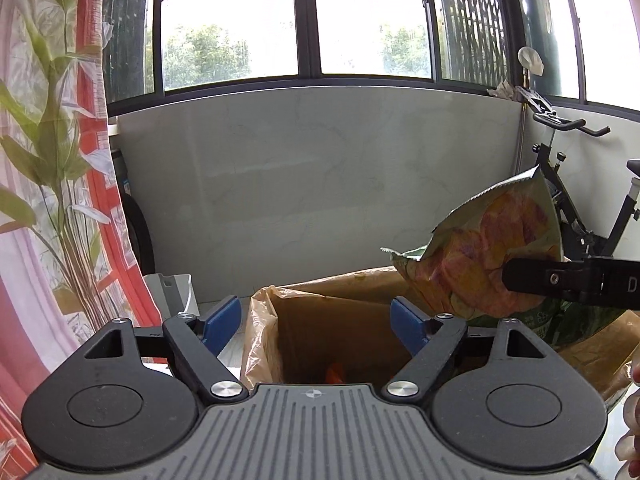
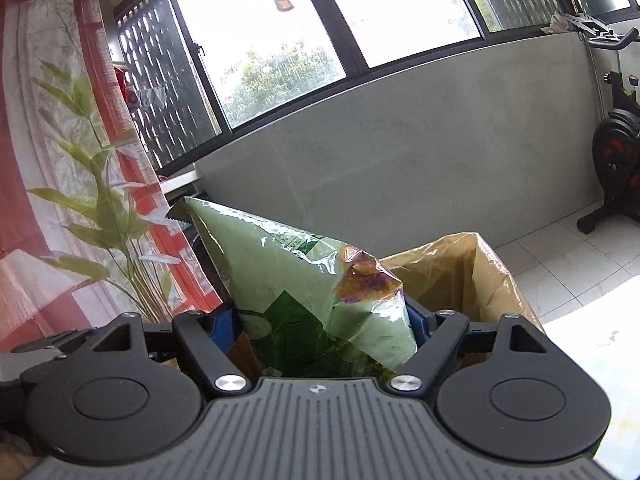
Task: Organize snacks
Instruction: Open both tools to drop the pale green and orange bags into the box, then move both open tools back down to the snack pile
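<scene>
right tongs (image 2: 320, 320): clamped on the green chip bag (image 2: 304, 280), center frame, right above the box
left tongs (image 1: 316, 324): wide apart, nothing in them
box (image 1: 344, 320): lined, lower middle, 1 orange thing inside already
left to do: drop the bag in, I'd guess

This is a home, on an enclosed balcony. A row of dark-framed sliding windows (image 1: 304, 20) looks out onto trees above a grey marble-patterned half wall (image 1: 320, 184). A red and white leaf-print curtain (image 1: 52, 184) hangs at one end, a black exercise bike (image 2: 616, 148) stands on pale floor tiles (image 2: 560, 264), and laundry hangs overhead.
</scene>
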A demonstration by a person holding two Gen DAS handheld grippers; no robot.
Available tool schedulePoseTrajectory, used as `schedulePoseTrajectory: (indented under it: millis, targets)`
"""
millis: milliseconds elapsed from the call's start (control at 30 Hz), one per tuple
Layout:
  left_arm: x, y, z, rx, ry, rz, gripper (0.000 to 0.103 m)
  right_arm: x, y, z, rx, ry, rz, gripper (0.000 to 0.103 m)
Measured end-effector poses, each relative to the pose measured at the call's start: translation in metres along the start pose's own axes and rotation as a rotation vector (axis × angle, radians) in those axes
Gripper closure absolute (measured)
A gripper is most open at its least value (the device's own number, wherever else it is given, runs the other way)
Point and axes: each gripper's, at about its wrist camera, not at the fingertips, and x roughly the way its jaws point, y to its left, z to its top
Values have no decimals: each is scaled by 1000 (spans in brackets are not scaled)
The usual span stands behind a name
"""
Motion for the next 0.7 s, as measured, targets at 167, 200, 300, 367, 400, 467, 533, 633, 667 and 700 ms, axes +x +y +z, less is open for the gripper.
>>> schedulePoseTrajectory:
  millis: [167, 200, 300, 367, 400, 467, 533, 633, 667, 700]
  targets:
    - [-10, 6, -2, -38, 1, -1, 19, 0, 6, -4, -70, 35, -15, 10]
    - [-11, 7, -2, -41, 2, 0, 19, -2, 8, -5, -89, 32, -23, 9]
    - [-21, 10, -3, -50, 2, -6, 19, -7, 16, -5, -123, 24, -36, 8]
    - [-29, 13, -4, -60, 4, -10, 19, -14, 18, -5, -132, 14, -41, 8]
    - [-33, 15, -5, -65, 4, -13, 19, -18, 20, -5, -139, 7, -45, 8]
    - [-43, 19, -9, -76, 6, -20, 19, -27, 24, -7, -163, -7, -52, 8]
    - [-53, 23, -13, -87, 10, -24, 19, -37, 29, -10, -192, -21, -53, 8]
    - [-71, 31, -22, -112, 20, -36, 19, -53, 37, -19, -225, -31, -49, 8]
    - [-76, 32, -25, -118, 20, -39, 19, -58, 38, -22, -235, -34, -44, 8]
    - [-84, 34, -29, -125, 19, -40, 19, -65, 41, -27, -247, -38, -38, 8]
